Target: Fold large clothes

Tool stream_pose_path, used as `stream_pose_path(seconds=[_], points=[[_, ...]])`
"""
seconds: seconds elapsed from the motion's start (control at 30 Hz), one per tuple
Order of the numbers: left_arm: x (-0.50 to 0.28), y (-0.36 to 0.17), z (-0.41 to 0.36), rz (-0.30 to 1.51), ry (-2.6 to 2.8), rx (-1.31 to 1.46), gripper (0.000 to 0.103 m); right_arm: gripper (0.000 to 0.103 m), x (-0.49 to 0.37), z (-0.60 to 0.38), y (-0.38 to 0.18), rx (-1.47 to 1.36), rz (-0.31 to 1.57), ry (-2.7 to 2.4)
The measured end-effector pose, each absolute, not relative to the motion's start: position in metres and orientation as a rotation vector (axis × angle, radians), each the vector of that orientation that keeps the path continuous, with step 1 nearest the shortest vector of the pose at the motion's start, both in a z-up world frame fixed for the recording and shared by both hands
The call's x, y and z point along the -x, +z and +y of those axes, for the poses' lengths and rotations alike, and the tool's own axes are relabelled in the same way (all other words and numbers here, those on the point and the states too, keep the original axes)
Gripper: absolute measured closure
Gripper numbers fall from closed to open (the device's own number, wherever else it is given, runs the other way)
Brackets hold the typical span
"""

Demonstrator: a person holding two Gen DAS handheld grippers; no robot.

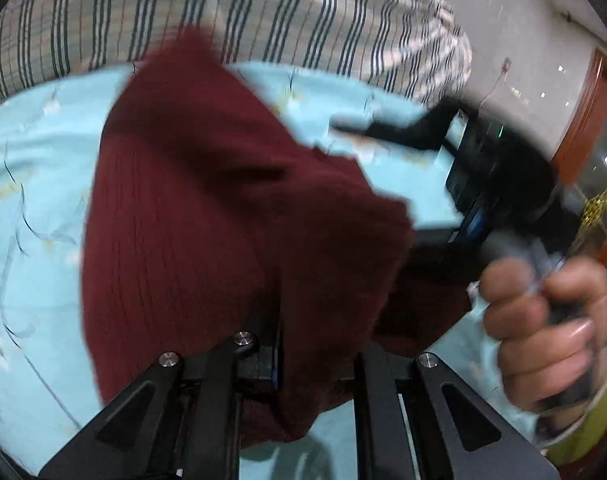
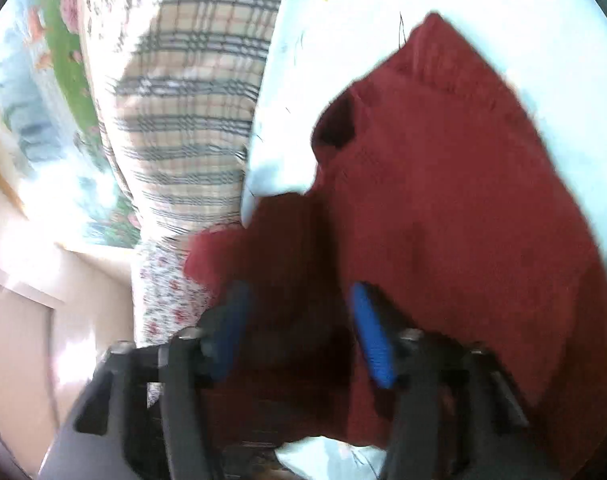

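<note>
Left gripper (image 1: 279, 360) clenched on maroon knit sweater (image 1: 207, 216); right gripper (image 2: 299, 328) released, sweater at 12 o'clock, pads clear.

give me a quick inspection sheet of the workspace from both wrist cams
surface: light blue printed bedsheet
job's things: dark red knit garment lying bunched on the sheet
clutter: striped plaid quilt heaped behind it
grippers: left gripper shut on the garment; right gripper open, blue pads apart, garment between them; hand grips its handle
cables: thin wire on the wall
surroundings: white wall, wooden door frame
</note>
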State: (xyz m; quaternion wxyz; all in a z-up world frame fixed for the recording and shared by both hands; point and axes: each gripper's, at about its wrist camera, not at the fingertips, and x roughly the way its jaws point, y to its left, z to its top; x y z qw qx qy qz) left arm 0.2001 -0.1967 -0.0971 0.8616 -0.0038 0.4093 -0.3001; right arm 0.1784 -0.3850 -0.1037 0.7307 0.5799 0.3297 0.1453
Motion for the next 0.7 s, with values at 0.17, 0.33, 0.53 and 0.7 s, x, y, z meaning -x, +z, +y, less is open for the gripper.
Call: stream_pose_path(seconds=[0.17, 0.33, 0.53, 0.7], points=[[-0.190, -0.093, -0.195, 0.811, -0.622, -0.010, 0.092, 0.042, -0.183, -0.384, -0.098, -1.233, 0.772, 0.350], [-0.186, -0.092, -0.195, 0.801, -0.618, -0.029, 0.092, 0.042, -0.213, -0.375, -0.085, -1.035, 0.866, 0.302], [-0.185, -0.075, -0.204, 0.775, -0.635, -0.014, 0.092, 0.089, -0.251, -0.372, -0.088, -0.855, 0.975, 0.258], [-0.186, -0.054, -0.235, 0.737, -0.723, 0.011, 0.092, 0.090, -0.238, -0.388, -0.036, -0.763, 0.811, 0.348]])
